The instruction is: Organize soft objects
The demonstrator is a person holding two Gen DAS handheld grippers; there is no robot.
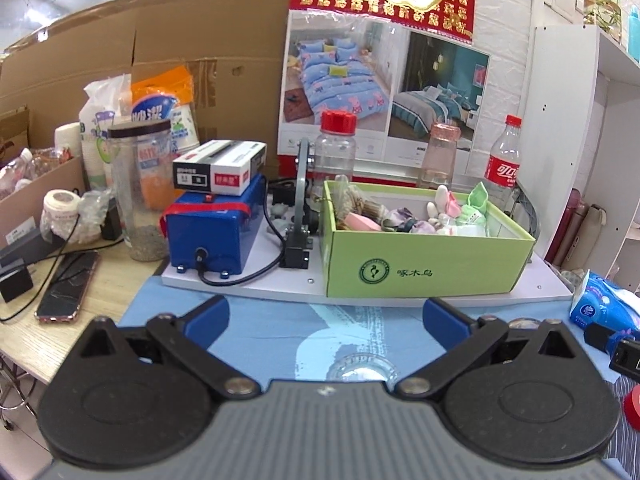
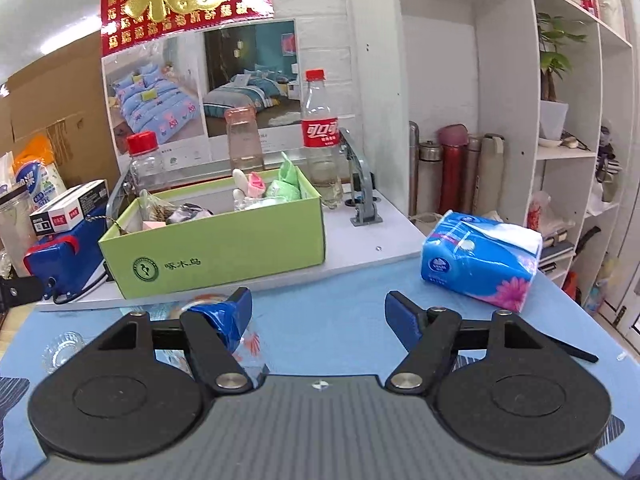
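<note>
Both pairs of tongs are seen low in their frames, above the blue mat [image 1: 280,332]. The left gripper [image 1: 326,314] is spread wide, its blue fingers [image 1: 208,316] far apart, with nothing held and nothing touched between them. The right gripper [image 2: 318,312] is parted too, somewhat less widely, and nothing is clamped; only bare mat is seen in the gap. The soft objects [image 1: 436,216] are found piled inside the green box [image 1: 420,264], at centre right of the left view and centre left of the right view, on the white board [image 1: 256,284] just beyond the mat. The box's long axis is laid across the frame, its printed long side turned toward the cameras, and the pink, green and white soft pieces are heaped toward its right end. A blue tissue pack [image 2: 480,260] is seen lying on the mat at right of the right view, its long axis running from upper left down to lower right.
</note>
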